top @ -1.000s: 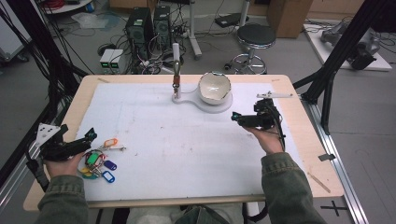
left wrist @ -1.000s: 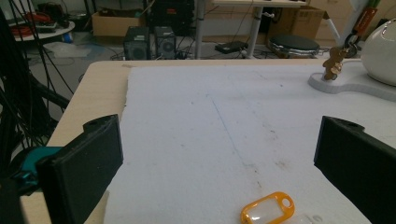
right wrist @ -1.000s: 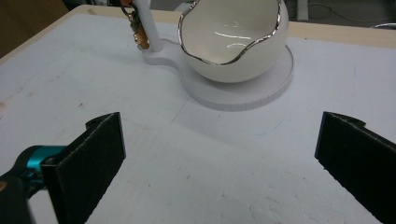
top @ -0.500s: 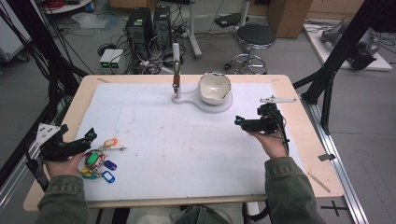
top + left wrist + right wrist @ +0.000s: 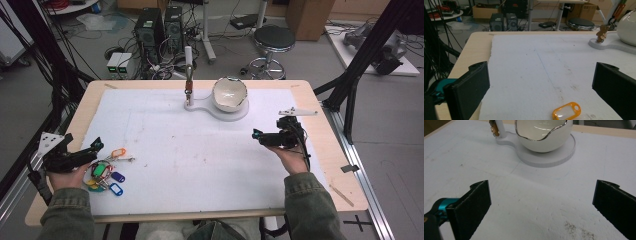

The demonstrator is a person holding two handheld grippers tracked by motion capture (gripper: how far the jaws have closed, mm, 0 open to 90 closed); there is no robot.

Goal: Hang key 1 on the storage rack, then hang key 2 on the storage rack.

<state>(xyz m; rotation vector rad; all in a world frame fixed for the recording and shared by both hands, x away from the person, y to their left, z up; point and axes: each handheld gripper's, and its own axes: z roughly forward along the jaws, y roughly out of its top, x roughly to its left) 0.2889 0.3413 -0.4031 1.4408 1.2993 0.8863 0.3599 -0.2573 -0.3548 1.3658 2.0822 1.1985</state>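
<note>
A bunch of keys with coloured tags (image 5: pixel 106 174) lies at the near left of the white mat (image 5: pixel 190 150). Its orange tag (image 5: pixel 566 112) lies just ahead of my left gripper (image 5: pixel 95 146), which stands open and empty beside the bunch. A white egg-shaped bowl (image 5: pixel 229 93) sits on a white base with an upright post (image 5: pixel 188 75) at the far middle; a small brown charm (image 5: pixel 602 34) hangs on the post. My right gripper (image 5: pixel 257 135) is open and empty above the mat's right part, pointing left, with the bowl (image 5: pixel 543 133) ahead of it.
The mat covers most of a wooden table (image 5: pixel 327 145). A wooden stick (image 5: pixel 341 194) lies near the table's front right corner. Behind the table stand computer towers (image 5: pixel 157 27), a stool (image 5: pixel 272 40) and cables on the floor.
My right gripper has drifted slightly to the right and toward the near edge. The left gripper and the keys have stayed where they were.
</note>
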